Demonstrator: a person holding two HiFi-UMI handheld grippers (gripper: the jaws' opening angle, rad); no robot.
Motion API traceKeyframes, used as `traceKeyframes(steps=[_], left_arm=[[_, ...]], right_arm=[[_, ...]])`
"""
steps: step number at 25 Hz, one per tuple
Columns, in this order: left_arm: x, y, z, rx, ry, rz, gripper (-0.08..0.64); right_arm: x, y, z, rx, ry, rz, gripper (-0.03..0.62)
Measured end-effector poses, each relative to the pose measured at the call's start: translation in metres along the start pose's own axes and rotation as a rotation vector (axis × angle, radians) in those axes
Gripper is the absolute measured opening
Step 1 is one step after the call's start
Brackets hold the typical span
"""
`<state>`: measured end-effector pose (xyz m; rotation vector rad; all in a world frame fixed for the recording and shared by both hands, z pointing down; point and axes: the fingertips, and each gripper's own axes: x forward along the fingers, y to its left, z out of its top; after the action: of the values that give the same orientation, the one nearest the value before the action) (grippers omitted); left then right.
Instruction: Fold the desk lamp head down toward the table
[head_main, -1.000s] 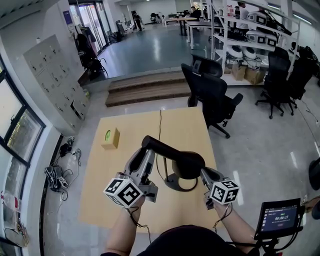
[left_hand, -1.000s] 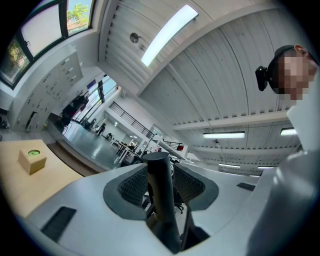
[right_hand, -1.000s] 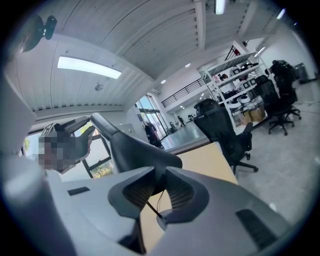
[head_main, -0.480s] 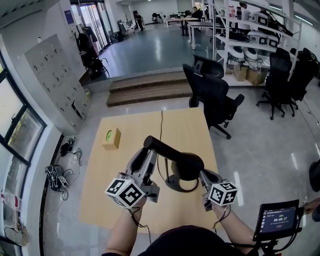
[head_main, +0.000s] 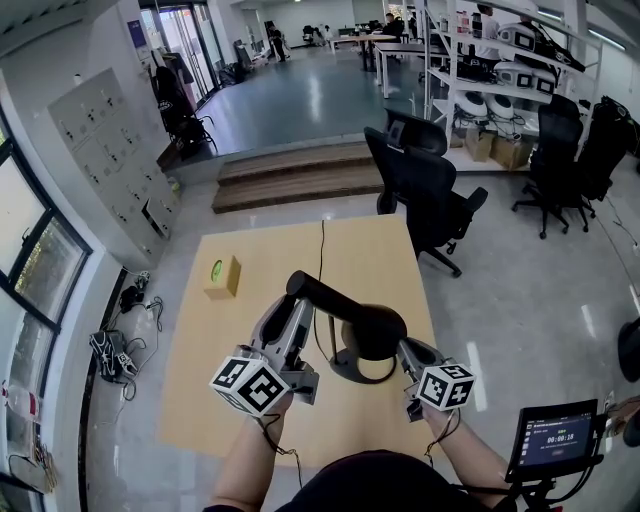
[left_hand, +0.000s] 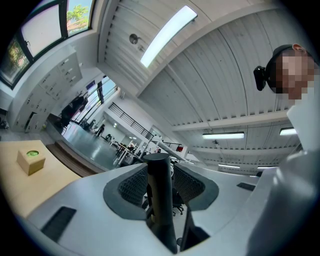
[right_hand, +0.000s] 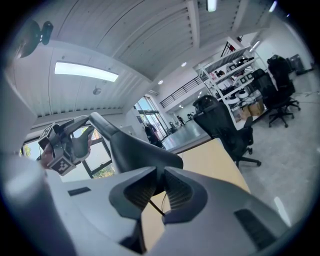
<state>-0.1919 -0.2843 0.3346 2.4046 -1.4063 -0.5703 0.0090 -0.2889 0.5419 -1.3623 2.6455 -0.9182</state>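
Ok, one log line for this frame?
left gripper: shut on lamp arm | right gripper: shut on lamp head | lamp head: above base, not yet down

Lamp head (head_main: 375, 328) hid the right gripper (head_main: 404, 347) tips and part of the base (head_main: 345, 371) from above. Lamp arm (left_hand: 161, 200) ran off the left gripper view's bottom edge. Screen (head_main: 558, 437) print was too small to read.

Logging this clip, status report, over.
Left gripper shut on lamp arm. Right gripper shut on lamp head. Head above base, not down. Cardboard box well aside.
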Motion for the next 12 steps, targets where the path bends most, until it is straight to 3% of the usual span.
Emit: traceKeyframes(steps=[7, 12], left_arm=[[0.000, 0.001, 0.000, 0.005, 0.006, 0.000, 0.150], [-0.008, 0.006, -0.016, 0.004, 0.036, 0.022, 0.150]], right_arm=[[0.003, 0.004, 0.002, -0.114, 0.044, -0.006, 0.017], [0.000, 0.008, 0.005, -0.126, 0.054, 0.011, 0.017]])
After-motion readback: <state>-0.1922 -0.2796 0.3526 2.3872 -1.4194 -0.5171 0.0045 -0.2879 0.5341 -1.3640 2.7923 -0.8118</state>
